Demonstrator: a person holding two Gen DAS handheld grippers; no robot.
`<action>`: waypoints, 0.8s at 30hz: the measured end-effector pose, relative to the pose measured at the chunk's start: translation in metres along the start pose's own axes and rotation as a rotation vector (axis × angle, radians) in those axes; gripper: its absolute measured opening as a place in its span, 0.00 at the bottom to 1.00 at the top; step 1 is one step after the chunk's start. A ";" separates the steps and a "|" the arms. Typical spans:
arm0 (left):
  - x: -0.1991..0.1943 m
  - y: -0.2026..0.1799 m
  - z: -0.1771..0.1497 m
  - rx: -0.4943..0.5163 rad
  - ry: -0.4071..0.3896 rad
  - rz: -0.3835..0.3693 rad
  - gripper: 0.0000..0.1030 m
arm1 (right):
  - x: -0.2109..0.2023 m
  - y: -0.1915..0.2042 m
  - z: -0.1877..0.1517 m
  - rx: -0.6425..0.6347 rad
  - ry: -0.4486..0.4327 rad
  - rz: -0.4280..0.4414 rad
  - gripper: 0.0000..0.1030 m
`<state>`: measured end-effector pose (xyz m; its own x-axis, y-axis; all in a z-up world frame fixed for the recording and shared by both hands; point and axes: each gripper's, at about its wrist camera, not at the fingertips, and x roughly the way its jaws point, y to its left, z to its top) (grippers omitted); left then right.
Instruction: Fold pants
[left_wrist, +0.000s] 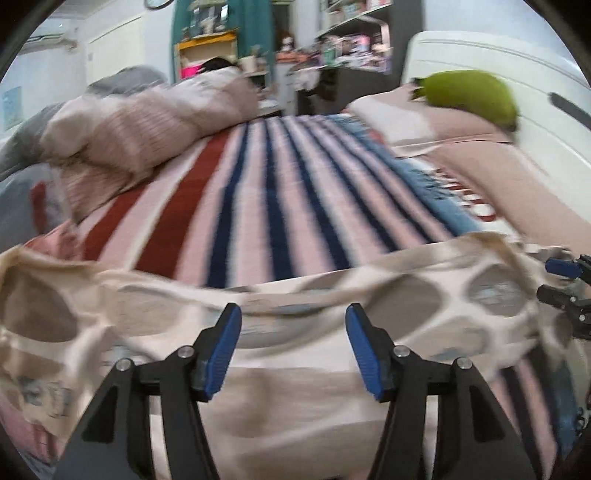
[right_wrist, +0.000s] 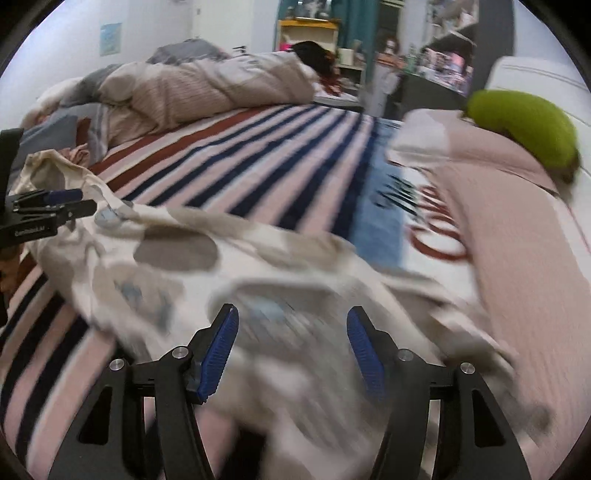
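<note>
The pants (left_wrist: 280, 325) are cream w/ big grey spots. They lie on the striped blanket (left_wrist: 258, 192), spread across the near end of it. The blanket has red, dark blue & pink stripes. Both pics are blurry, so small things are hard to see.

Left tongs (left_wrist: 293, 343): wide open, blue pads (left_wrist: 221, 354) far apart. Nothing is between them. They sit over the pants, close to the near edge of the blanket. Can't tell if the tips touch the cloth.

Right tongs (right_wrist: 291, 347): wide open too, nothing held. They are over the pants at the near end of the blanket, on the side by the pink pillow (right_wrist: 517, 229). The cloth here is very blurry. Can't tell if the tips touch it.

In the right cam, the left tongs (right_wrist: 70, 201) show at the far left, at the other end of the pants. From that side their pads look close together, but can't tell for sure.

A green thing (left_wrist: 469, 92) sits on the pink pillow, at the right side of the blanket. A puffy pink & grey quilt (left_wrist: 140, 125) is bunched up at the far left of the blanket. Past the far end of the blanket are messy shelves (left_wrist: 347, 40) & a yellow shelf (left_wrist: 205, 48).
</note>
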<state>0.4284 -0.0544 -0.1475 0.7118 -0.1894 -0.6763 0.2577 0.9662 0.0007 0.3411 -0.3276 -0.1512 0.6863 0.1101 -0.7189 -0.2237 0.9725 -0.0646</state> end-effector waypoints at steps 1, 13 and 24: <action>-0.001 -0.014 0.002 0.015 0.002 -0.030 0.53 | -0.010 -0.007 -0.008 -0.001 0.000 -0.022 0.55; -0.005 -0.051 -0.013 0.023 -0.027 -0.088 0.54 | -0.015 -0.014 -0.079 -0.016 0.139 0.049 0.69; 0.001 -0.039 -0.024 0.045 -0.039 -0.053 0.54 | -0.012 -0.029 -0.066 -0.057 0.093 -0.158 0.03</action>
<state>0.4035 -0.0882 -0.1658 0.7209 -0.2479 -0.6472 0.3241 0.9460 -0.0012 0.2936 -0.3703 -0.1869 0.6493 -0.0647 -0.7577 -0.1590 0.9628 -0.2185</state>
